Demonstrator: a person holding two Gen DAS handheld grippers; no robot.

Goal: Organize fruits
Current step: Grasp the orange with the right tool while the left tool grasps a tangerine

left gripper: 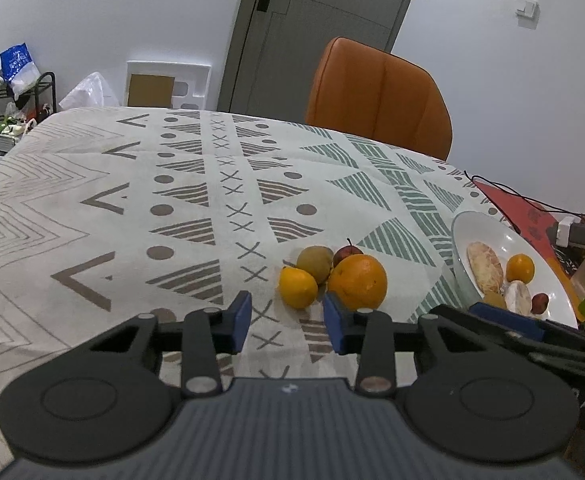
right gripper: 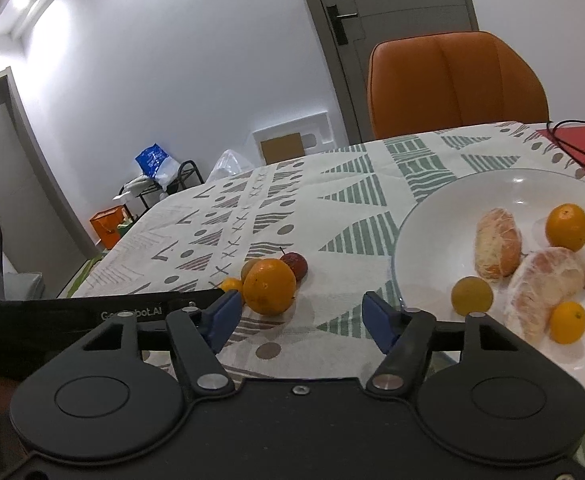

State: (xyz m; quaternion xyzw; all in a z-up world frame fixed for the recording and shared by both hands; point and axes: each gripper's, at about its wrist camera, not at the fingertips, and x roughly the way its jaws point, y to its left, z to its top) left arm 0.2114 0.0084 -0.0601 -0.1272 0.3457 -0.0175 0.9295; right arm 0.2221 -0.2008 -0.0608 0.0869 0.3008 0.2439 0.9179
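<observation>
In white plate (right gripper: pixel 432 216): peeled segments (right gripper: pixel 496 246) w/ small oranges (right gripper: pixel 567 227); both claws wide open, empty.

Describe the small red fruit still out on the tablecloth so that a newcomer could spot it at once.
Start at the white plate on the patterned tablecloth, then look left to the loose fruit cluster. Behind the big orange sits the small red fruit. It is the only dark red piece there, with a thin stem sticking up.
</observation>
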